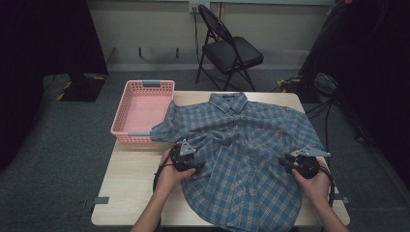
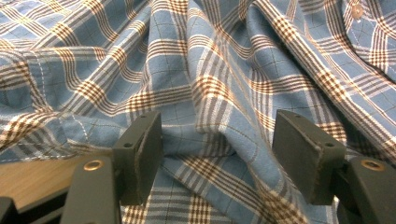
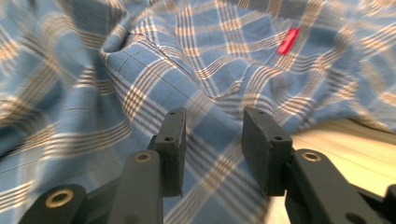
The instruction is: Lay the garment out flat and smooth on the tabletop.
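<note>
Two grippers sit on plaid shirt (image 1: 241,145) spread mid-table, collar at 12 o'clock. Left gripper (image 2: 217,140) jaws released, straddling a fold; right gripper (image 3: 212,140) jaws parted over fabric at 3 o'clock. Likely pre-grasp for folding; next: pinch cloth. Pink basket (image 1: 126,113) at 10 o'clock.

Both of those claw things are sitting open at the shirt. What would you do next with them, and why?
Probably close each one on the cloth between its jaws. The left gripper and right gripper both stand open, with folds of the plaid shirt lying between their jaws, so neither grips it yet, and nothing can be lifted or folded.
</note>
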`<state>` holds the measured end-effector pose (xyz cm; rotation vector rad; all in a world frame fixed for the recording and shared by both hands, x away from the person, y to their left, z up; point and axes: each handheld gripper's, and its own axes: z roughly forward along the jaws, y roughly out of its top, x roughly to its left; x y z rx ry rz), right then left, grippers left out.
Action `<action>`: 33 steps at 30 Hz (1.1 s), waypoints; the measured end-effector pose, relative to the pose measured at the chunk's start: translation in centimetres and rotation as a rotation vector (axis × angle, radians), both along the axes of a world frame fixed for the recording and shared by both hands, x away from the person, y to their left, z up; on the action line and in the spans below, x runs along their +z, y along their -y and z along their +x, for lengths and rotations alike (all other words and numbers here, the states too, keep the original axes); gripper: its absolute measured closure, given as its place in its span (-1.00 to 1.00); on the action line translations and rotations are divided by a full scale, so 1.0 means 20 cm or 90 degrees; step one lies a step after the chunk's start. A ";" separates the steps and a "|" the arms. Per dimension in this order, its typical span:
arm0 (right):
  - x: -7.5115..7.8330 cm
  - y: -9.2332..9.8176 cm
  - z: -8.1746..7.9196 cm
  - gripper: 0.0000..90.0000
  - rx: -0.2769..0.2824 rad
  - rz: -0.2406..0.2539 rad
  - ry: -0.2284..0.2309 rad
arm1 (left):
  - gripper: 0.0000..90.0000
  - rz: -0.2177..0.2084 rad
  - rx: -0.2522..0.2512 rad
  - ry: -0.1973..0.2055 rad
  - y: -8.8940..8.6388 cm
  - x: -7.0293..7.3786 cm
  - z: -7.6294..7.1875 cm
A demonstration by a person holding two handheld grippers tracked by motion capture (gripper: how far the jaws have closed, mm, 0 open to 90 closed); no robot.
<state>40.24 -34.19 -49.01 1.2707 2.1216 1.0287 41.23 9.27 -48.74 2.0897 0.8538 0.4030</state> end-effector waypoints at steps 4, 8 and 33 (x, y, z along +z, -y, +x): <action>-0.03 -0.03 0.03 0.43 0.005 -0.032 -0.001 | -0.25 0.000 0.003 0.000 -0.01 0.00 0.00; -0.03 -0.02 0.00 0.70 0.012 -0.030 -0.002 | -0.25 -0.003 0.004 0.002 -0.01 0.01 0.00; 0.01 -0.06 0.13 -0.35 0.042 -0.029 0.014 | -0.27 -0.012 0.007 -0.008 -0.07 0.01 -0.01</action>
